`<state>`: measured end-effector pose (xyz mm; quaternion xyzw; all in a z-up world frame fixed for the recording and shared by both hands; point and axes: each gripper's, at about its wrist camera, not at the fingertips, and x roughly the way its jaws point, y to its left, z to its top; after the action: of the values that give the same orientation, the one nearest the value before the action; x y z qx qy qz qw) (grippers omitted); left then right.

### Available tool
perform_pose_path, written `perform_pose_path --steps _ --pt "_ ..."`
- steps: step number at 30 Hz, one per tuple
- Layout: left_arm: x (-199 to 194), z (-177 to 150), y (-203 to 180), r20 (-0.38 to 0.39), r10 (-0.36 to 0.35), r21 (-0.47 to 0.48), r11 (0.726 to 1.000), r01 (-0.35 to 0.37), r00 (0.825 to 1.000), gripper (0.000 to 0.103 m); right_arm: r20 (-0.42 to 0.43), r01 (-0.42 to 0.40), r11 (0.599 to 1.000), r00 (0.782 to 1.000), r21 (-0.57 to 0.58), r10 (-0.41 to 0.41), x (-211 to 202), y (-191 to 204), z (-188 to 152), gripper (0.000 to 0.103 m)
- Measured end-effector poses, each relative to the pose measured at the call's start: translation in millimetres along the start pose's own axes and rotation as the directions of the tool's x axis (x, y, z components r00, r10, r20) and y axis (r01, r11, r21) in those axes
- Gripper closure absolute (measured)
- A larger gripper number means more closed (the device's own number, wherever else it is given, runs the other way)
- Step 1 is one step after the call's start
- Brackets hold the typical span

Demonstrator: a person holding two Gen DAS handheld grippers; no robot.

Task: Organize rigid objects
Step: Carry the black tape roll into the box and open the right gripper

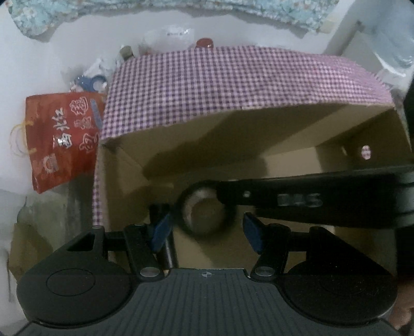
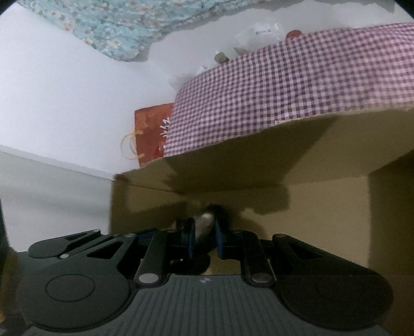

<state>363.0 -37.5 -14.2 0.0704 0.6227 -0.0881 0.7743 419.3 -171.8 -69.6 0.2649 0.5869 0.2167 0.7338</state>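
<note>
A cardboard box point(image 1: 196, 144) covered outside with purple checked paper point(image 1: 233, 85) stands open in front of me. In the left wrist view my left gripper point(image 1: 207, 230) is open and empty, its blue pads wide apart just above the box. Ahead of it my right gripper's black arm point(image 1: 310, 196) reaches into the box from the right, holding a round grey object with a black rim point(image 1: 204, 209). In the right wrist view my right gripper point(image 2: 204, 237) is shut on that grey round object point(image 2: 204, 222), low inside the box point(image 2: 310, 206).
A red gift bag with gold lettering point(image 1: 59, 134) stands against the white wall left of the box. Behind the box are bottles, a red cap point(image 1: 204, 42) and blue scissors point(image 1: 90, 81). A floral cloth point(image 2: 108, 23) hangs above.
</note>
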Motion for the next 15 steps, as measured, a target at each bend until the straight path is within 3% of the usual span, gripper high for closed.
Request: perform_pose_path --steps 7,15 --pt "-8.2 -4.0 -8.5 0.014 -0.015 0.015 1.0 0.015 1.0 0.041 0.004 0.014 1.0 1.0 -0.014 -0.014 12.2 0.1 -4.1 0.084" --pt "-76.6 -20.9 -21.6 0.138 -0.112 0.007 0.994 0.112 0.984 0.041 0.174 -0.03 0.999 0.984 -0.04 0.036 -82.7 15.7 -23.9 0.084"
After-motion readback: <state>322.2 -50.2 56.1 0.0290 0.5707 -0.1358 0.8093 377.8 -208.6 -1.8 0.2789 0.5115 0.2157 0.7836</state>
